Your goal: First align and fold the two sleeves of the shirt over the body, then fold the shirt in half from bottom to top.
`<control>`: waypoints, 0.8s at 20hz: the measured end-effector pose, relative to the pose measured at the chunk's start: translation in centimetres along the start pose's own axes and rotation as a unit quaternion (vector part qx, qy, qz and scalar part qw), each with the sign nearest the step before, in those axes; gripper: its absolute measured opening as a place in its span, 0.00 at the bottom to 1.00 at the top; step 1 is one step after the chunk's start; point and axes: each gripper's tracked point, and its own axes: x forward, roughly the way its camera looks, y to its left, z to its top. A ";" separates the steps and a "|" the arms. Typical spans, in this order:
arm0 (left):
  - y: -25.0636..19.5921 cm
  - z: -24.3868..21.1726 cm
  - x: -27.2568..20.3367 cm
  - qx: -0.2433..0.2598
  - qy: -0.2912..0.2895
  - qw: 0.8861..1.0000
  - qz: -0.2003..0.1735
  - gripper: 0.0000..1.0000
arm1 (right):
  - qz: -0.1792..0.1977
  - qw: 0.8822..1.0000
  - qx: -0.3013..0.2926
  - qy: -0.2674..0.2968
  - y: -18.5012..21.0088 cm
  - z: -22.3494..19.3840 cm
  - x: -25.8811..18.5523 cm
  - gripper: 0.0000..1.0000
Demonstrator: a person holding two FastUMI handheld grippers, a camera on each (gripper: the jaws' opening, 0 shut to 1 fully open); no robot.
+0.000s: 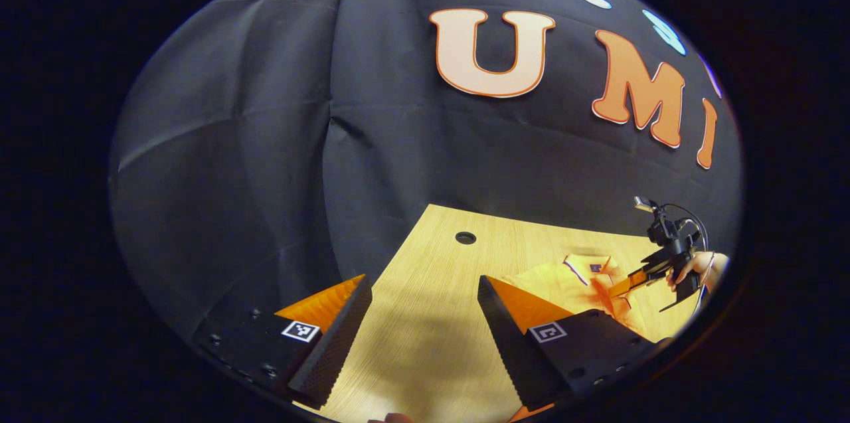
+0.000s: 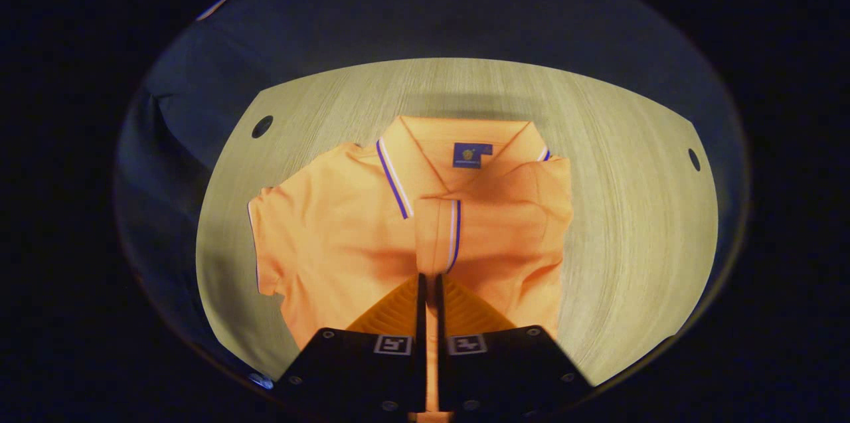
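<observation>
Wood-grain tabletop (image 2: pixel 637 224), pale and lit from above, carries the whole scene; black cloth wall (image 1: pixel 252 144) closes the booth behind it and to the sides. Two round holes pierce the table in the right gripper view, one near the far left corner (image 2: pixel 261 126) and one near the far right edge (image 2: pixel 694 159); the left gripper view shows one such hole (image 1: pixel 465 237) close to the table's far edge.

One shirt (image 2: pixel 332 230) lies flat on the table, an orange polo with a collar (image 2: pixel 425 157) trimmed in blue and white and a small blue label inside the neck. One sleeve (image 2: pixel 262 244) is spread out to the side in the right gripper view. The other sleeve (image 2: pixel 435 237) is folded in over the body, its striped cuff lying near the middle of the chest.

Two grippers are at work. The right gripper (image 2: pixel 428 283) hangs over the shirt with its jaws nearly together, pinching the end of the folded sleeve between them. In the left gripper view it (image 1: pixel 647 277) appears far off to the right, held by a hand (image 1: pixel 694 267) above the shirt (image 1: pixel 571 280). The left gripper (image 1: pixel 425 290) hovers above bare table beside the shirt, its jaws spread wide with nothing between them.
</observation>
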 end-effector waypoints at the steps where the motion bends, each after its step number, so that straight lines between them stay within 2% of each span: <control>1: -0.1 -0.3 0.0 -0.002 0.004 1.000 -0.002 0.98 | 0.009 1.000 -0.005 0.000 0.6 0.0 0.1 0.10; 2: -0.1 -0.6 0.2 -0.002 0.009 1.000 -0.005 0.98 | 0.014 1.000 -0.009 -0.001 0.9 -0.1 0.3 0.22; 3: -0.2 -0.6 0.3 -0.003 0.011 1.000 -0.007 0.99 | 0.021 1.000 -0.014 -0.002 1.3 -0.1 0.6 0.14; 4: -0.5 -0.6 0.6 -0.002 0.012 1.000 -0.011 0.98 | 0.022 1.000 -0.017 -0.001 1.6 -0.3 0.5 0.27; 5: -0.8 -0.5 0.8 0.001 0.014 1.000 -0.015 0.98 | 0.020 1.000 -0.020 0.000 1.5 -0.4 0.5 0.34; 7: -2.0 -0.3 1.4 0.007 0.015 1.000 -0.027 0.98 | 0.015 0.999 -0.027 -0.009 1.1 -0.3 0.8 0.87; 8: -2.7 -0.1 1.4 0.011 0.017 0.999 -0.033 0.98 | 0.011 1.000 -0.022 -0.015 1.0 -0.3 0.6 1.00; 12: -5.5 0.3 2.0 0.029 0.022 0.998 -0.055 0.98 | 0.019 0.998 0.008 -0.060 0.2 1.2 -1.8 1.00; 16: -9.4 -0.3 2.9 0.006 0.050 0.994 -0.095 0.98 | 0.012 0.991 0.016 -0.134 -1.4 3.0 -6.7 1.00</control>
